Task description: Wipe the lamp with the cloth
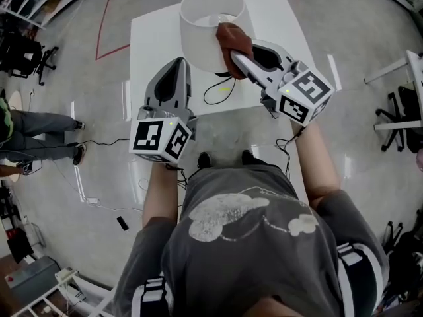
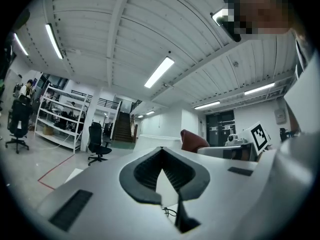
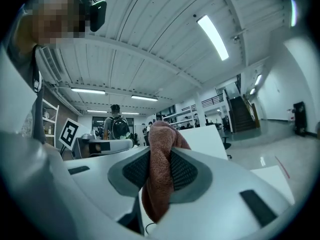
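Observation:
A white drum lamp shade (image 1: pixel 203 25) stands on the white table (image 1: pixel 151 51). A rust-brown cloth (image 1: pixel 232 38) lies against the shade's right rim, and my right gripper (image 1: pixel 235 58) is shut on it. In the right gripper view the cloth (image 3: pixel 159 169) hangs bunched between the two pads, with the shade (image 3: pixel 206 136) just behind. My left gripper (image 1: pixel 180 65) is beside the shade's lower left, jaws together and holding nothing. In the left gripper view its tips (image 2: pixel 161 151) meet, with the shade (image 2: pixel 149 142) and cloth (image 2: pixel 193 140) beyond them.
A black cord (image 1: pixel 218 90) loops on the table below the lamp. A black office chair (image 1: pixel 26 55) and a standing person's legs (image 1: pixel 39 137) are on the floor at left. A white metal frame (image 1: pixel 402 101) stands at right. Red tape (image 1: pixel 104 25) marks the floor.

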Action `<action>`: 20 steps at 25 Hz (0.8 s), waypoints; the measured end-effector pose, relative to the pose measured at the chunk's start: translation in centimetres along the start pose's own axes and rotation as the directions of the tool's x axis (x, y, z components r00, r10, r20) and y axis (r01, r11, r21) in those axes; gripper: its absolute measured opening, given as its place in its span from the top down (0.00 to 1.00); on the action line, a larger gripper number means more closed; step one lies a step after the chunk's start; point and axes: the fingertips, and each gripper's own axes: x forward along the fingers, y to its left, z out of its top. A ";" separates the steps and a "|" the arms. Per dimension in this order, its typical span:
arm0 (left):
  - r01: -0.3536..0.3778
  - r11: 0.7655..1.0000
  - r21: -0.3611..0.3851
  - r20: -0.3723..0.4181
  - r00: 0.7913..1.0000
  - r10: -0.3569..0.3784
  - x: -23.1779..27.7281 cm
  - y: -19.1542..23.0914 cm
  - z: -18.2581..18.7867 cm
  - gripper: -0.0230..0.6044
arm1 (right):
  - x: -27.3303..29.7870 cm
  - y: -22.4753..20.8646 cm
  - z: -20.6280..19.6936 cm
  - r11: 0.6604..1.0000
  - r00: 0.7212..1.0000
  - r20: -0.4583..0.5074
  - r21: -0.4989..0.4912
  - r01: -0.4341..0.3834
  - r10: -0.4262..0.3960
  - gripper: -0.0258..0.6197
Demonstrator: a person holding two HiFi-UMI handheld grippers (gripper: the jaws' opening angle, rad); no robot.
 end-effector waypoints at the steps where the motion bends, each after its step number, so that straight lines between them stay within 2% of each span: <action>1: 0.017 1.000 -0.006 -0.010 1.000 -0.017 0.1 0.3 -0.5 0.95 | 0.1 0.2 -0.7 1.000 1.000 -0.013 0.003 0.015 -0.015 0.82; 6: 0.071 0.997 -0.029 -0.043 0.996 -0.072 -0.3 2.1 -2.3 0.95 | 1.6 1.0 -4.3 0.996 0.993 -0.077 0.024 0.088 -0.086 0.82; 12: 0.149 0.985 -0.090 -0.093 0.983 -0.157 -1.0 3.2 -5.1 0.95 | 2.0 1.5 -8.7 0.977 0.969 -0.162 0.072 0.202 -0.189 0.82; 20: 0.265 0.961 -0.080 -0.136 0.952 -0.274 -2.1 4.5 -6.7 0.95 | 3.2 2.4 -12.0 0.942 0.934 -0.204 0.102 0.319 -0.294 0.82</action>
